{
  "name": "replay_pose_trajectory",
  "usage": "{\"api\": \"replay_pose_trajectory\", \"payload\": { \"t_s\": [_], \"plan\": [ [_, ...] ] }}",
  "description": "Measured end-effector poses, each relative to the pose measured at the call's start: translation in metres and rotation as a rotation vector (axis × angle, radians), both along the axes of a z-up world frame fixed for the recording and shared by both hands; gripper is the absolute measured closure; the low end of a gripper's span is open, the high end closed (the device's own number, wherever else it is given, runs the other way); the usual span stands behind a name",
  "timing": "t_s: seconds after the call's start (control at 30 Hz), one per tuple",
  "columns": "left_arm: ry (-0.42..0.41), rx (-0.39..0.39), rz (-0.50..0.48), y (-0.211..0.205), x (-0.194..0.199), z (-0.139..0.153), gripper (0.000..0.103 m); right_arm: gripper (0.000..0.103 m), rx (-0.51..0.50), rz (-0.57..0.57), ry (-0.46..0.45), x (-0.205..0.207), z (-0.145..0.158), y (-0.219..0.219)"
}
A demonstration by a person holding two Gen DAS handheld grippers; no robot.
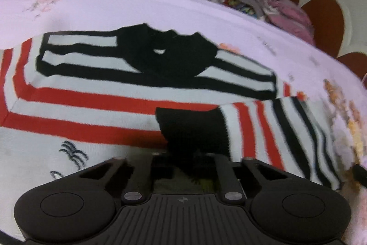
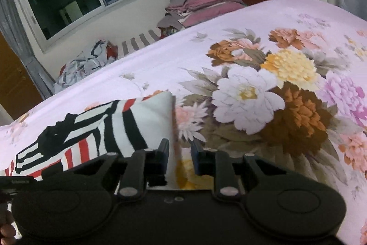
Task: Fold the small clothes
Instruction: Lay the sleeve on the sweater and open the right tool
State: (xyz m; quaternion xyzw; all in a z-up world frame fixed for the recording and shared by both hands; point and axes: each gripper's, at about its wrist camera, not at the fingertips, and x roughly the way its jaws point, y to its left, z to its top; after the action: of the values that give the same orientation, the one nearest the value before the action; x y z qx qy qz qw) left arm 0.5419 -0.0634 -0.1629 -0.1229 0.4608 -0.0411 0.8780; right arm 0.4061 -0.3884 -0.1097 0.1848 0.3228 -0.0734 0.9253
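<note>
Striped shirt lies flat on the flowered bedsheet. Left gripper is clenched on the shirt's black cuff, sleeve pulled near. Right gripper is released, fingers apart over the shirt's right edge.
</note>
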Motion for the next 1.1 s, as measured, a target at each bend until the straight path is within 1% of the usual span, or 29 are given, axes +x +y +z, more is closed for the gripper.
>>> {"api": "replay_pose_trajectory", "payload": {
  "t_s": [0.13,0.2,0.3,0.43,0.57,0.67,0.8,0.83,0.9,0.93,0.97,1.0,1.03,1.07,1.1],
  "plan": [
    [-0.095,0.020,-0.024,0.003,-0.015,0.025,0.092,0.081,-0.001,0.003,0.002,0.001,0.001,0.001],
    [-0.130,0.030,-0.032,0.009,-0.021,0.036,0.092,0.081,0.007,0.005,0.006,0.002,0.001,0.002],
    [-0.161,0.036,-0.022,0.025,-0.027,0.047,0.092,0.081,0.010,0.022,0.008,0.006,0.002,0.010],
    [-0.178,0.054,0.019,0.055,-0.033,0.052,0.092,0.081,0.003,0.054,0.004,0.011,0.004,0.024],
    [-0.170,0.091,0.056,0.086,-0.036,0.046,0.092,0.081,0.004,0.082,0.011,0.015,0.004,0.036],
    [-0.150,0.102,0.071,0.102,-0.039,0.036,0.092,0.081,0.009,0.113,0.020,0.017,0.001,0.048],
    [-0.133,0.100,0.072,0.109,-0.043,0.021,0.092,0.080,-0.006,0.162,0.053,0.020,-0.009,0.064],
    [-0.127,0.104,0.072,0.108,-0.042,0.017,0.092,0.080,-0.016,0.170,0.073,0.022,-0.014,0.067],
    [-0.110,0.119,0.069,0.106,-0.040,0.007,0.092,0.080,-0.053,0.174,0.144,0.028,-0.028,0.072],
    [-0.095,0.137,0.071,0.106,-0.039,0.002,0.092,0.080,-0.044,0.176,0.160,0.029,-0.032,0.071],
    [-0.081,0.145,0.073,0.106,-0.038,0.000,0.090,0.079,-0.017,0.173,0.141,0.027,-0.030,0.068],
    [-0.084,0.151,0.076,0.106,-0.039,0.000,0.086,0.078,0.003,0.172,0.105,0.025,-0.024,0.065],
    [-0.098,0.178,0.085,0.106,-0.040,0.003,0.065,0.075,0.010,0.174,0.074,0.025,-0.019,0.063],
    [-0.118,0.208,0.096,0.106,-0.041,0.006,0.032,0.073,0.007,0.175,0.051,0.027,-0.014,0.061],
    [-0.152,0.224,0.107,0.107,-0.043,0.009,0.022,0.073,0.001,0.176,0.032,0.032,-0.009,0.059]
  ]
}}
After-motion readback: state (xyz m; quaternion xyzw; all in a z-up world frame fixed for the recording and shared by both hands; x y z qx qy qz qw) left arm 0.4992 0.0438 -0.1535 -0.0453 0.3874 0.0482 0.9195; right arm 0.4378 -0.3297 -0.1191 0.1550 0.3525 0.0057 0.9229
